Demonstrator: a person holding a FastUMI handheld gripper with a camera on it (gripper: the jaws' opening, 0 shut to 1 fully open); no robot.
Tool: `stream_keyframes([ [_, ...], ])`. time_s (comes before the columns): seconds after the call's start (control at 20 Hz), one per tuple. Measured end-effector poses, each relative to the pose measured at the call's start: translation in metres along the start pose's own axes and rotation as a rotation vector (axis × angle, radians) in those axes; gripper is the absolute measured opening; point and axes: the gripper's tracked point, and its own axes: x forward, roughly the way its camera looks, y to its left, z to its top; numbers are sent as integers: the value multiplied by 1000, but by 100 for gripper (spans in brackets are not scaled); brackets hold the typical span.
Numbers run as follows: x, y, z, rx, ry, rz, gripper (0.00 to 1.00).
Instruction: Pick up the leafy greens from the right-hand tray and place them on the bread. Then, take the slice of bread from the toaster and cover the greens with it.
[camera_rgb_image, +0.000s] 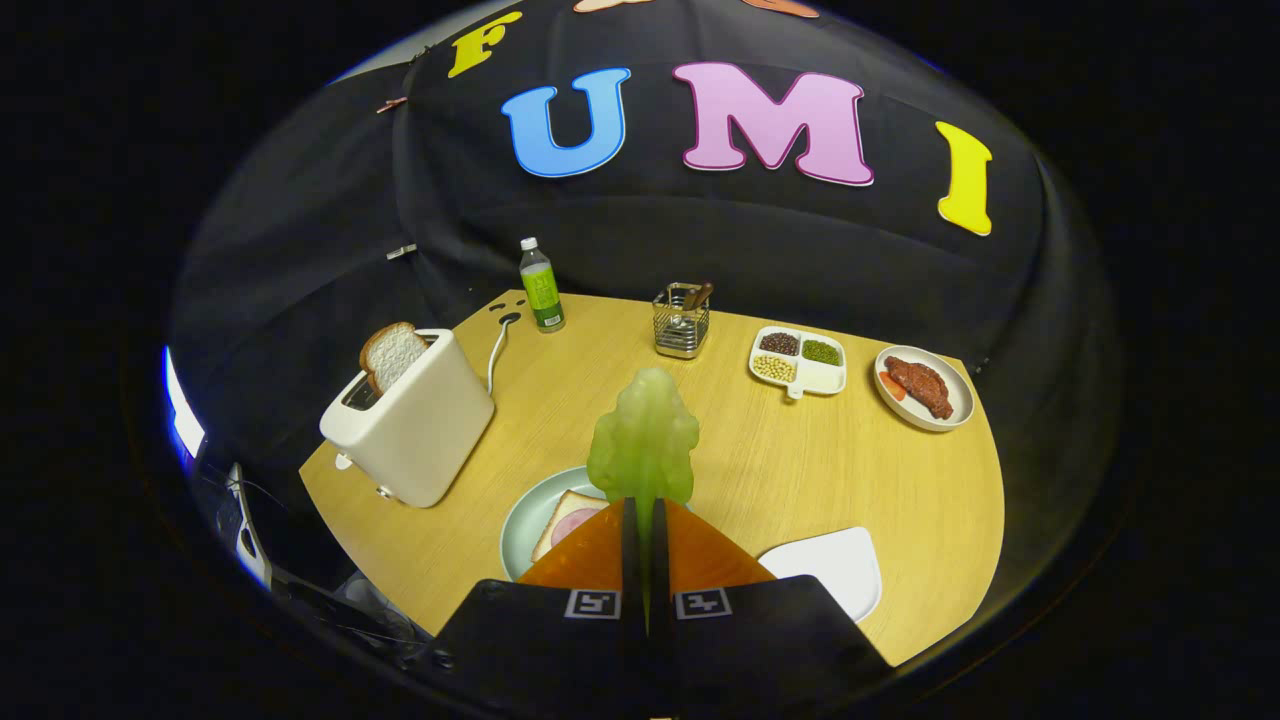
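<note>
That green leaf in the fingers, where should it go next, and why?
Probably a short move down and left: the fingers are shut on the leafy greens, which hang just above the bread on the pale plate, so lowering should land them there.

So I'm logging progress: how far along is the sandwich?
Done: the leafy greens are off the white tray, pinched in the shut gripper. In hand: carrying them above the bread on the plate. Left: release them, then move the slice from the toaster on top.
</note>
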Motion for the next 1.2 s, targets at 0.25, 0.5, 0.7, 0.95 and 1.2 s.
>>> stream_keyframes([
  [0.25, 21, 23, -26, -54, 59, 17, 5],
  [0.5, 46, 36, -46, -110, 113, 18, 5],
  [0.7, 60, 39, -55, -129, 145, 5, 5],
  [0.95, 68, 40, -63, -134, 159, 5, 9],
  [1.2, 72, 46, -63, -124, 152, 22, 46],
])
